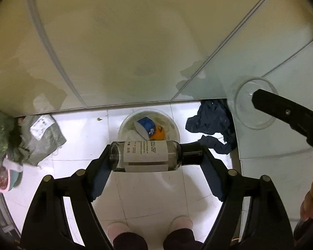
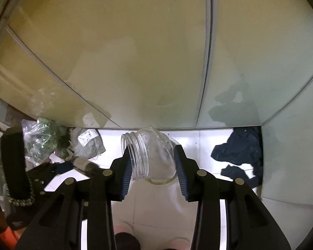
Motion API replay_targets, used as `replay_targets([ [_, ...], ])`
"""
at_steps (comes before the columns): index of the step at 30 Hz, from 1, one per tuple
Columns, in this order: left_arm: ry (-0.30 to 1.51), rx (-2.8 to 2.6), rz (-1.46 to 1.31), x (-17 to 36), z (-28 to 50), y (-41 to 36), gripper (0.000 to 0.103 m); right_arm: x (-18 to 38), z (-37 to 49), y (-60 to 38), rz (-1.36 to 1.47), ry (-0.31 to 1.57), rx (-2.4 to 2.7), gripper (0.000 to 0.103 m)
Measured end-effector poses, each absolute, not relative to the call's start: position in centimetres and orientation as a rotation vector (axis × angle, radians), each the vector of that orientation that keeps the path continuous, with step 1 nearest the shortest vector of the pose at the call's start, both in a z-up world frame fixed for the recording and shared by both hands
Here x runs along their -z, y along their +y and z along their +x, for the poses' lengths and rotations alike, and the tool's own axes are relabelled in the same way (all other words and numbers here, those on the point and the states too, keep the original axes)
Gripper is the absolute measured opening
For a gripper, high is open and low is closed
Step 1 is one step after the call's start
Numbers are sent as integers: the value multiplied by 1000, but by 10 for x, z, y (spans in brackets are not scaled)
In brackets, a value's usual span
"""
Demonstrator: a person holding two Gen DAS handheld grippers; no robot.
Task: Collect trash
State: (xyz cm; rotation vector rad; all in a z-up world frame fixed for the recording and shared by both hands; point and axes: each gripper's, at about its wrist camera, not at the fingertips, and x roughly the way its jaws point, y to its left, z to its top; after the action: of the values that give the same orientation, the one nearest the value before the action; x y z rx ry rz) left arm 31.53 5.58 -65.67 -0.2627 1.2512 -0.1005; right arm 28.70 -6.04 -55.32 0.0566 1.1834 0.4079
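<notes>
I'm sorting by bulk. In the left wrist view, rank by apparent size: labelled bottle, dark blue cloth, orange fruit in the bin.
1. labelled bottle, though nearness to the camera inflates it
2. dark blue cloth, about as large in the picture, so unsure against the bottle
3. orange fruit, clearly smallest

White tiled floor (image 1: pixel 83 145) carries a clear bin (image 1: pixel 126 125), navy cloth (image 1: pixel 212 123) and grey pouch (image 1: pixel 46 137).

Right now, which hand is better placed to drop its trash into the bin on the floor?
Left, probably. The left gripper holds the labelled bottle directly over the clear bin. The right gripper grips the clear jar, and there the bin is mostly hidden behind it.
</notes>
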Motion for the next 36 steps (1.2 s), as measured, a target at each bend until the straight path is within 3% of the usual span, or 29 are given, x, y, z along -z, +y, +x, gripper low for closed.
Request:
replay_targets([
  [5, 1267, 147, -192, 673, 324, 42, 80, 564, 290, -51, 35, 1169, -415, 37],
  [8, 1275, 180, -199, 676, 327, 41, 80, 569, 293, -46, -8, 1201, -412, 43],
  [18, 1246, 102, -169, 629, 324, 46, 80, 545, 294, -60, 18, 1218, -406, 46],
  [24, 1181, 27, -134, 525, 305, 52, 80, 490, 289, -72, 16, 1204, -397, 46],
  [36, 907, -47, -102, 240, 219, 32, 80, 252, 227, -110, 22, 1036, -470, 46],
])
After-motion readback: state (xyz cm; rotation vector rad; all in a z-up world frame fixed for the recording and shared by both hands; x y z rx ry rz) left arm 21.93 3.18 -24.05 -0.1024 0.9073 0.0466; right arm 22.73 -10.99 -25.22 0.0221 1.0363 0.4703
